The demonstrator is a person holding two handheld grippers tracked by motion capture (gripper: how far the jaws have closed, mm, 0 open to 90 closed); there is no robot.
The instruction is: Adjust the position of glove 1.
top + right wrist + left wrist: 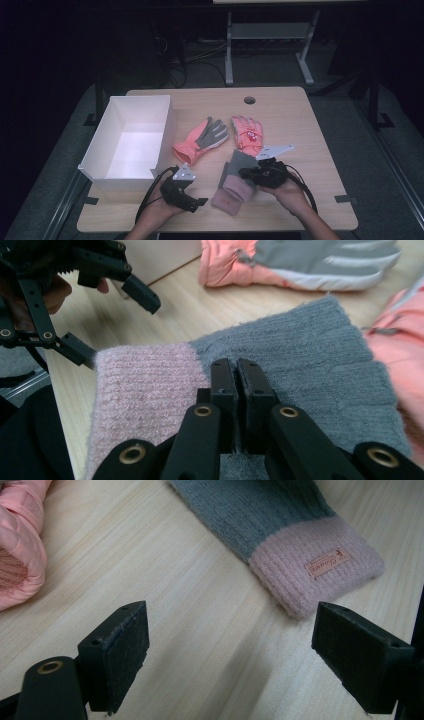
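A knit glove (232, 191) (280, 525) (310, 355) with a grey body and a pink cuff lies at the front middle of the table. My right gripper (245, 174) (237, 365) is shut on the knit glove, pinching it near the line where grey meets pink. My left gripper (197, 204) (232, 615) (112, 325) stands open just left of the cuff, over bare wood, with nothing between its jaws. Behind them lie two pink gloves: one palm up with a grey palm (202, 140) (300, 262) (20, 545), one with a red patch (247, 134) (400, 340).
An empty white box (165, 130) (160, 255) stands on the left part of the table (295, 115), its long wall close beside the grey-palmed glove. A round cable hole (249, 100) sits near the far edge. Both forearms enter from the front edge.
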